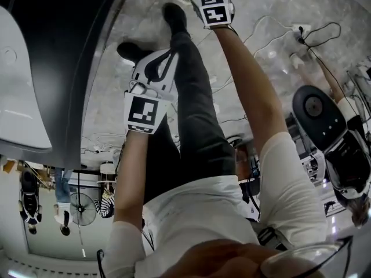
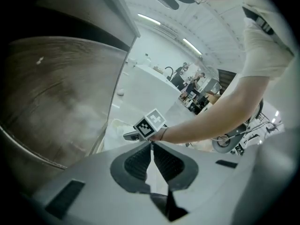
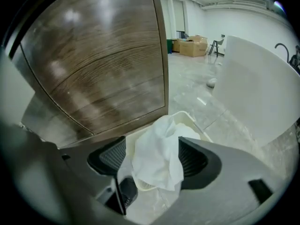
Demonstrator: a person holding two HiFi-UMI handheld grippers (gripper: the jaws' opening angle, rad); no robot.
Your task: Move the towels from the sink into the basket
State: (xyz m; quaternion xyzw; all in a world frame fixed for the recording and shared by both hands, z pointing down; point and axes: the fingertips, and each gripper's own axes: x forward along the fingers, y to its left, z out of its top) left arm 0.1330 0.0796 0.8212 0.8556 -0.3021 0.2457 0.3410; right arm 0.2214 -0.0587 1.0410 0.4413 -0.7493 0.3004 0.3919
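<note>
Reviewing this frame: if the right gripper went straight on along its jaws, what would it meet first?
The white towel, which already sits between the open jaws of the right gripper. Next would most likely be the cream basket just beyond, though the depth is hard to judge.

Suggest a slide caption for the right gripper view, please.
White towel between the parted jaws of the right claw, above a basket beside a wooden panel.

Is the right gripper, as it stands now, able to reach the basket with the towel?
Probably yes. The right gripper hangs above the basket with its jaws apart and the white towel between them. Nothing seems to stand in the way.
</note>
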